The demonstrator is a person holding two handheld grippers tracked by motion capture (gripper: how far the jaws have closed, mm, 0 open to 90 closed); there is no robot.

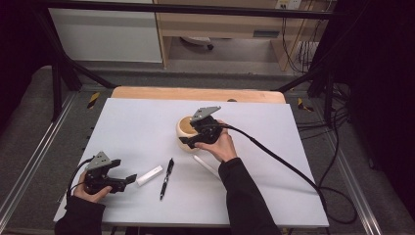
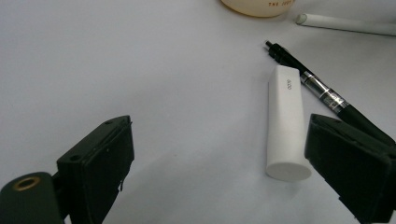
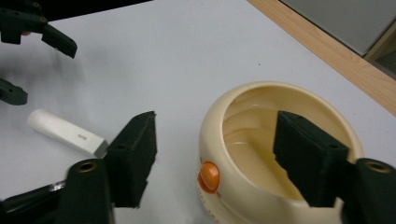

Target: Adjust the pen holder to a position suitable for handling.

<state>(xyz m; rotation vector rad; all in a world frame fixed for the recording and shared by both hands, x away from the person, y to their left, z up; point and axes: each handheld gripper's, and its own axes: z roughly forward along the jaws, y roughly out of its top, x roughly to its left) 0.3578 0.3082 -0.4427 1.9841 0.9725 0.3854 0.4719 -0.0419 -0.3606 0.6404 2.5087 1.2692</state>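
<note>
On white table: cream bowl, centre; right gripper straddling its near wall, jaws apart, one inside, one outside, pads clear. Left gripper gaping, empty, beside white stick and black pen.

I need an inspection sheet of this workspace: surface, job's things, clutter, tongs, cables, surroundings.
Surface: white tabletop with a wooden far edge.
Job's things: cream bowl upright, with an orange button on its wall; inside looks empty.
Clutter: white block lying beside black pen; white stick near the bowl.
Tongs: right tongs open, one jaw inside the bowl, one outside its wall, pads not pressing; left tongs open, nothing gripped, the block by one jaw.
Cables: black cable trails off the right edge.
Surroundings: dark frame, floor cables, cabinets behind.
</note>
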